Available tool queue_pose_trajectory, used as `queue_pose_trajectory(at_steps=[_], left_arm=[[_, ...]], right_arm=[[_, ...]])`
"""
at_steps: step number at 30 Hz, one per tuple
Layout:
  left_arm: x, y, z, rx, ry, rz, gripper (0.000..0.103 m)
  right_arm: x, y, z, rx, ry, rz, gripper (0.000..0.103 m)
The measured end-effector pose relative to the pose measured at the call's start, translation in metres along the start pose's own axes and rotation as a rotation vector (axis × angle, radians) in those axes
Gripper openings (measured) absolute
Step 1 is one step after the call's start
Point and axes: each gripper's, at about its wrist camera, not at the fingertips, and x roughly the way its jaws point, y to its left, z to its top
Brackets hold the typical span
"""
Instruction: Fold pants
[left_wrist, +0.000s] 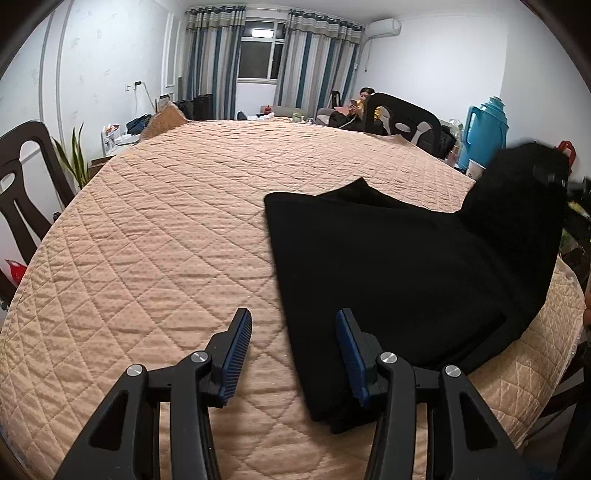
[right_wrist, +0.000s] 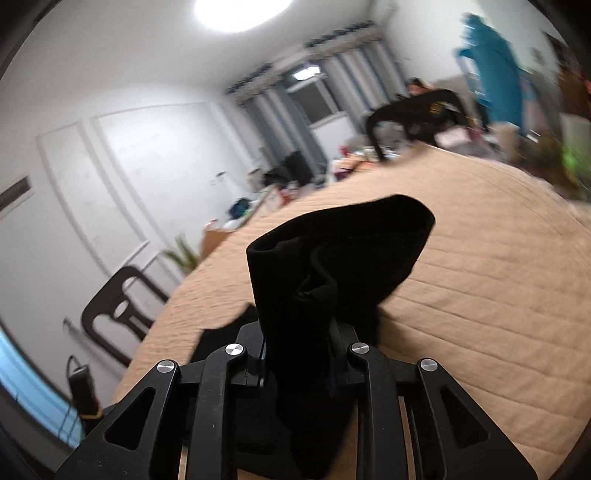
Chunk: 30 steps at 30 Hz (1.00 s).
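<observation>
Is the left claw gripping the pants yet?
No, the left claw stands open above the quilt, its pads clear of the black pants.

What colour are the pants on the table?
Black pants, plain with no pattern; the left wrist view shows them best.

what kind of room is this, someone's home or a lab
Most likely a lived-in home, a dining or living room. A table under a quilted tan cover has dark dining chairs around it, striped curtains frame the window, and a blue thermos flask stands among household clutter.
</observation>
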Motion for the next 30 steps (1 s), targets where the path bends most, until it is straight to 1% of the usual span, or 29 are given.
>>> queue_pose_trajectory(at_steps=[2, 5, 7, 8, 11, 12, 13, 15, 18, 20, 23, 26, 28, 30], left_arm=[[-0.001, 0.005, -0.001, -0.014, -0.001, 0.002, 0.05], [-0.002, 0.013, -0.004, -0.037, -0.003, 0.001, 0.05], [-0.004, 0.019, -0.006, -0.056, -0.005, -0.003, 0.05], [-0.005, 0.022, -0.007, -0.063, -0.007, -0.006, 0.05], [-0.008, 0.029, -0.009, -0.08, -0.014, -0.011, 0.05], [-0.009, 0.031, -0.01, -0.081, -0.017, -0.007, 0.05], [-0.01, 0.032, -0.01, -0.083, -0.02, -0.003, 0.05], [-0.011, 0.035, -0.011, -0.089, -0.022, 0.003, 0.05], [-0.01, 0.039, -0.012, -0.103, -0.028, -0.007, 0.05], [-0.011, 0.041, -0.013, -0.11, -0.029, -0.005, 0.05], [-0.016, 0.047, -0.015, -0.119, -0.035, 0.002, 0.05], [-0.021, 0.056, -0.015, -0.133, -0.048, 0.022, 0.05], [-0.024, 0.062, -0.014, -0.148, -0.056, 0.032, 0.05], [-0.025, 0.067, -0.012, -0.162, -0.063, 0.039, 0.05]], right_arm=[[0.013, 0.022, -0.001, -0.047, 0.023, 0.044, 0.023], [0.039, 0.053, -0.016, -0.123, 0.09, 0.109, 0.023], [0.06, 0.07, -0.034, -0.172, 0.156, 0.153, 0.023], [0.074, 0.075, -0.045, -0.186, 0.203, 0.17, 0.023], [0.114, 0.078, -0.079, -0.204, 0.354, 0.191, 0.023], [0.121, 0.077, -0.088, -0.21, 0.38, 0.185, 0.023], [0.122, 0.079, -0.09, -0.223, 0.373, 0.183, 0.023], [0.114, 0.083, -0.085, -0.242, 0.345, 0.175, 0.023], [0.104, 0.089, -0.075, -0.264, 0.3, 0.176, 0.023], [0.104, 0.1, -0.074, -0.284, 0.286, 0.185, 0.023], [0.114, 0.113, -0.083, -0.3, 0.316, 0.227, 0.023], [0.126, 0.123, -0.105, -0.348, 0.379, 0.224, 0.023], [0.127, 0.124, -0.113, -0.368, 0.383, 0.22, 0.023], [0.124, 0.123, -0.112, -0.373, 0.377, 0.221, 0.023]])
